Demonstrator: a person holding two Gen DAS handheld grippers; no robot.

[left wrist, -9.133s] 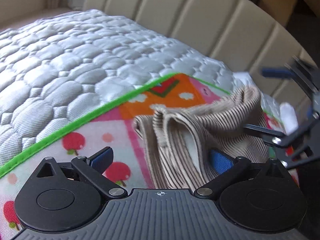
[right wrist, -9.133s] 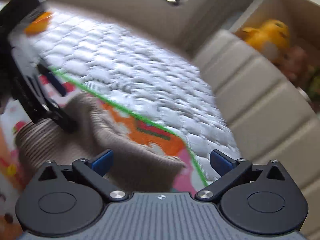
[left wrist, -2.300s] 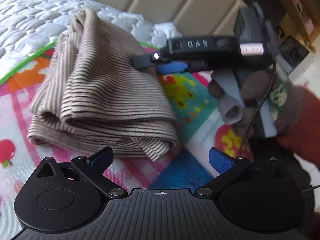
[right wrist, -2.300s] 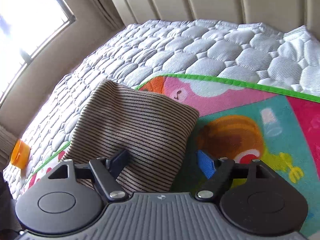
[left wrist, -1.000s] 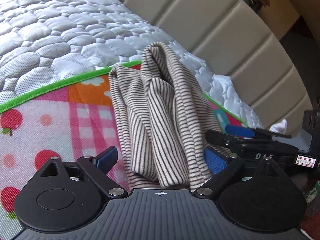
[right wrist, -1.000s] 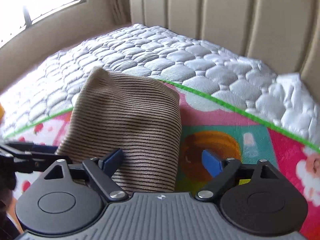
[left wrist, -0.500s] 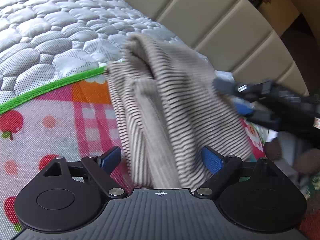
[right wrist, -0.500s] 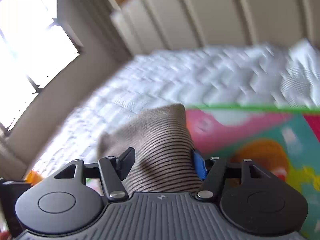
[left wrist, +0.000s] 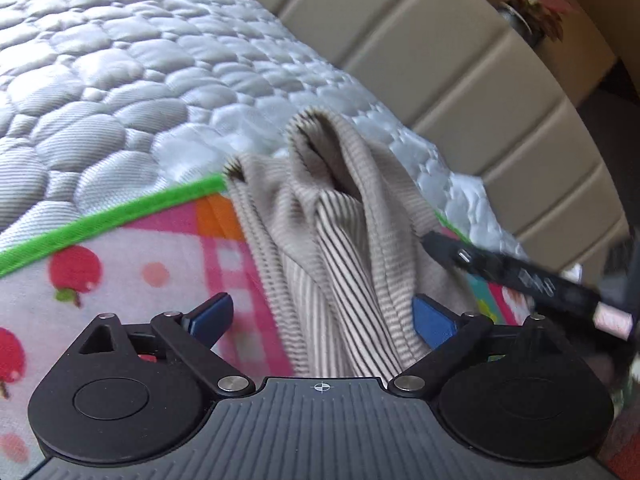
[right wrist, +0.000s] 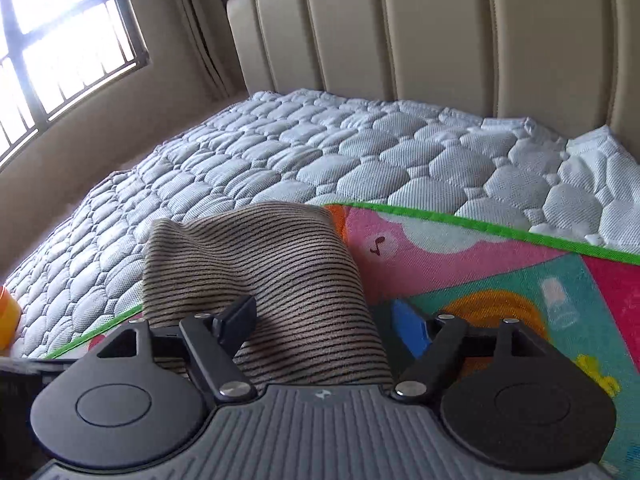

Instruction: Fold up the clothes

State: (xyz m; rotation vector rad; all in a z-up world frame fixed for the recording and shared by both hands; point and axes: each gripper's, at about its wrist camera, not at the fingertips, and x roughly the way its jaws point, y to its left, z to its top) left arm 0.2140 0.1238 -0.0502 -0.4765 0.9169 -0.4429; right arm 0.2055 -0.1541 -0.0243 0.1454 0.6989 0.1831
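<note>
Striped garment between right tool, near edge hidden

Home bedroom: quilted mattress against a beige padded headboard; barred window beside the headboard; colourful children's mat spread on the mattress.

The near end of the folded beige knit garment with dark stripes disappears behind the black body of the left tool, so any contact there is out of sight. In the right wrist view, the same garment covers the inner face of the right tool's left finger. The right tool, seen from the left wrist camera, is smeared by motion blur and cut by the frame's right edge. A small orange object is clipped at the left border, its shape unreadable.
</note>
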